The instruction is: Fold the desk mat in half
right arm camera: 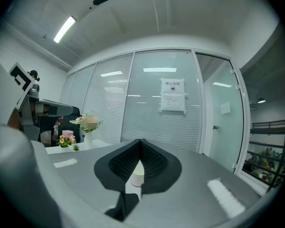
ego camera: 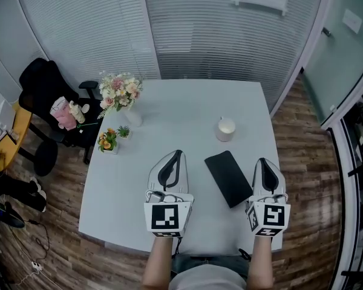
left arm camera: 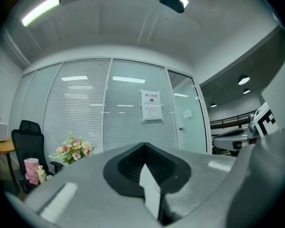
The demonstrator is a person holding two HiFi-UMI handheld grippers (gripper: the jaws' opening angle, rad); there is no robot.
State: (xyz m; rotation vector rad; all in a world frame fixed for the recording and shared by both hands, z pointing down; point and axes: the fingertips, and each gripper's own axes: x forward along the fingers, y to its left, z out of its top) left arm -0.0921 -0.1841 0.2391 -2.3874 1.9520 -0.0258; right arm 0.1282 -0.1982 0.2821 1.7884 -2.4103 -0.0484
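In the head view, the dark desk mat (ego camera: 228,177) is lying flat on the white worktop (ego camera: 169,110), slanted, between the two grippers and nearer the right one. The left gripper (ego camera: 179,153) and the right gripper (ego camera: 261,161) are hovering at the near edge, neither touching the mat. A pale cup (ego camera: 225,128) is standing just beyond the mat's far end.

In the left gripper view, the jaws are meeting at their tips with nothing pinched, and they are pointing level across the worktop, well above the mat.

In the right gripper view, the jaws are likewise pressed together and empty, and the cup is showing through the slit behind them. The mat itself is not clearly showing here.

To fold well, both sets of jaws would probably need spreading first, then dipping to one short end of the mat. Taking its two corners together should keep the edge straight, and the fold should stay clear of the cup. Whether the mat is already doubled over, I cannot tell.
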